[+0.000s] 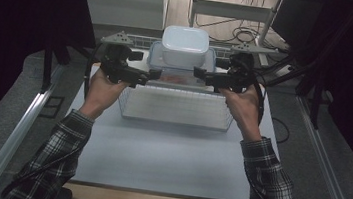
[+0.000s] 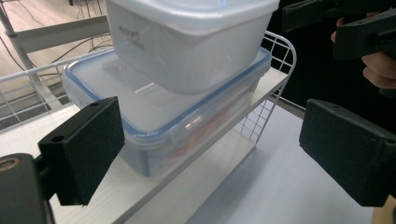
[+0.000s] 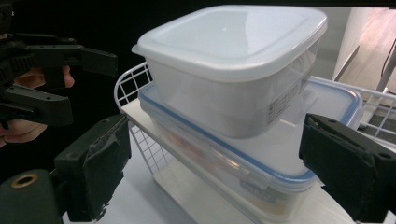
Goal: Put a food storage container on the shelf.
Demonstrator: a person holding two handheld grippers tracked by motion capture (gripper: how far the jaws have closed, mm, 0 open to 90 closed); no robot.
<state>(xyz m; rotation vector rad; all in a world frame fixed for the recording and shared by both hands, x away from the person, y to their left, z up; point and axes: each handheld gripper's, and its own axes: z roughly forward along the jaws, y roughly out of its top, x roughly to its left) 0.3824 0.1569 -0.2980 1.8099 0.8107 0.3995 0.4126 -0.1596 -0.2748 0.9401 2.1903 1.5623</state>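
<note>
Two stacked tubs: white-lidded tub (image 3: 233, 65) atop blue-rimmed box (image 3: 252, 154), reddish contents; both tongs (image 1: 153, 74) (image 1: 200, 73) agape, gripping nothing.

A pale table (image 1: 167, 164) is carrying the load here, its wooden front edge showing toward the person. A white wire rack (image 1: 175, 110) is standing directly on it, toward the far side. On the rack's white shelf board (image 2: 144, 191), a blue-rimmed clear container (image 3: 261, 168) is sitting, and a white-lidded tub (image 1: 185, 44) is resting on that container's lid.
</note>
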